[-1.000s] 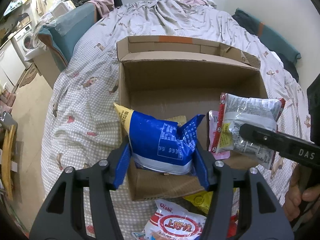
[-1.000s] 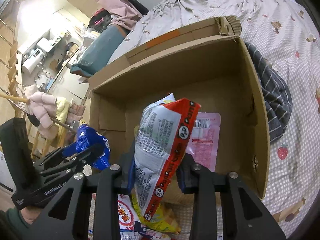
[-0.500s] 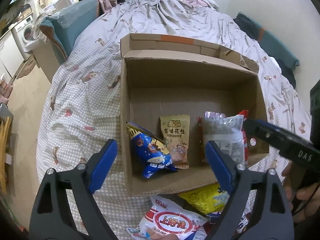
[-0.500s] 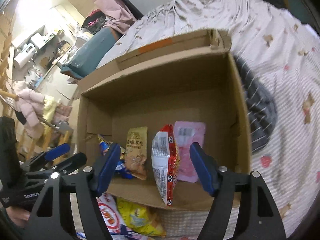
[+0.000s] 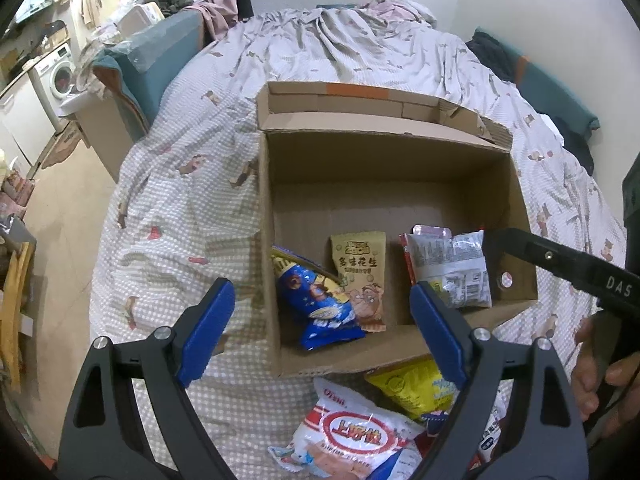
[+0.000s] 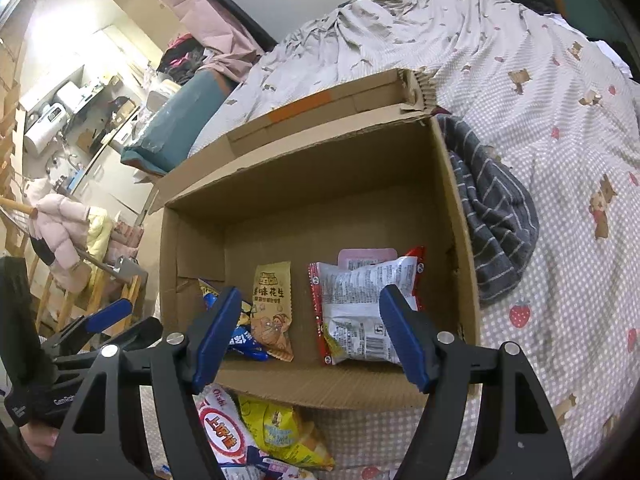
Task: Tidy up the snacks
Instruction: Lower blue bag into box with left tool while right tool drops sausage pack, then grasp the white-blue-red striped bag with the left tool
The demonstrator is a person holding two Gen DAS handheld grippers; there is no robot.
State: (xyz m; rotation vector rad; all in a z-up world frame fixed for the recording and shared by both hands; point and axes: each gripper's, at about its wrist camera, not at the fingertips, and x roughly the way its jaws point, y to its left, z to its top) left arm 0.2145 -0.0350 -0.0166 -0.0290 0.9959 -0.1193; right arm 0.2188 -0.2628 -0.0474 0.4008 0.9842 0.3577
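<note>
Snacks are being sorted into the box (image 5: pixel 384 152), which is resting open on the bed (image 5: pixel 168 216). Four packets are lying along its near wall: a blue bag (image 5: pixel 316 300) at the left, a peanut pack (image 5: pixel 360 276) touching it, and a silver-and-red bag (image 5: pixel 448 268) lying over a pink pack (image 6: pixel 366 255) at the right. More are lying on the bed just in front of the box: a white-and-red bag (image 5: pixel 356 436) and a yellow bag (image 5: pixel 416 388), with others partly hidden beneath them.

The left gripper (image 5: pixel 324 332) is being held over the near left corner with its jaws spread wide and nothing between them. The right gripper (image 6: pixel 312 332) is likewise being held spread and empty above the near wall. Judging by this, a drop-off step is being finished and a fresh pick-up is being set up.

For the next move, each claw is likely being called back and down toward the pile on the bed, jaws kept wide. A crinkly, air-filled bag is probably best pinched at a seam or edge.
</note>
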